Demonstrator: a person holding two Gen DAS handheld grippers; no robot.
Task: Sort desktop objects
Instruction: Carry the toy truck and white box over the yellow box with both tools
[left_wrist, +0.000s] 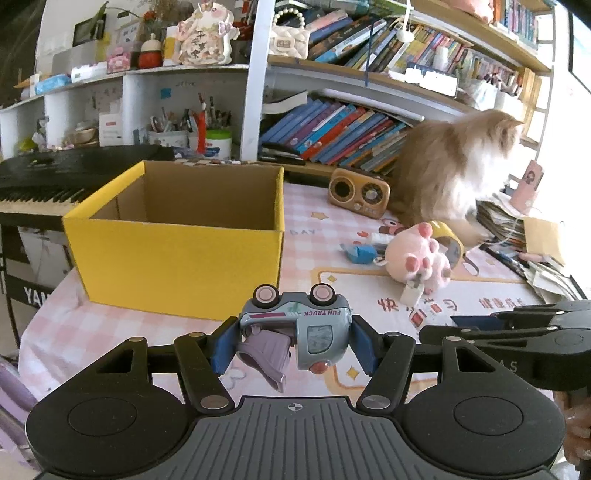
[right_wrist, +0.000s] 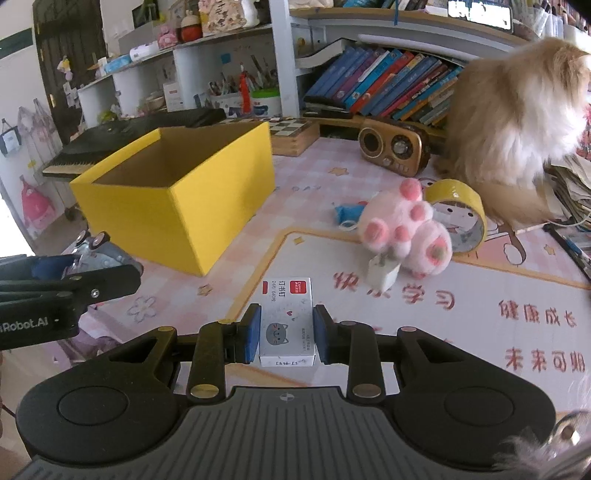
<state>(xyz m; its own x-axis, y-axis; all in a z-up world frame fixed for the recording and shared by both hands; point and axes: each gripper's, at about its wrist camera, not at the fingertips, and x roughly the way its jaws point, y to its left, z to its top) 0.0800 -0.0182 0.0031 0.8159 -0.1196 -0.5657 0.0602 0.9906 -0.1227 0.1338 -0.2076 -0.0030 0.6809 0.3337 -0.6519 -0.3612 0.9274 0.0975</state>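
Gripping a blue-grey toy truck (left_wrist: 295, 328) upside down, wheels upward, the left gripper (left_wrist: 293, 345) is holding it above the tablecloth in front of the open yellow cardboard box (left_wrist: 177, 251). The right gripper (right_wrist: 286, 338) is clamping a small white staple box (right_wrist: 287, 325) between its blue pads above the pink tablecloth (right_wrist: 461, 306). Beyond, a pink plush paw (right_wrist: 406, 229) is lying against a yellow tape roll (right_wrist: 461, 218), near a fluffy cat (right_wrist: 517, 122).

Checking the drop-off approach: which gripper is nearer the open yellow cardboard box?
Left. The left gripper sits just before the open yellow cardboard box; the right gripper sits further off, to its right.
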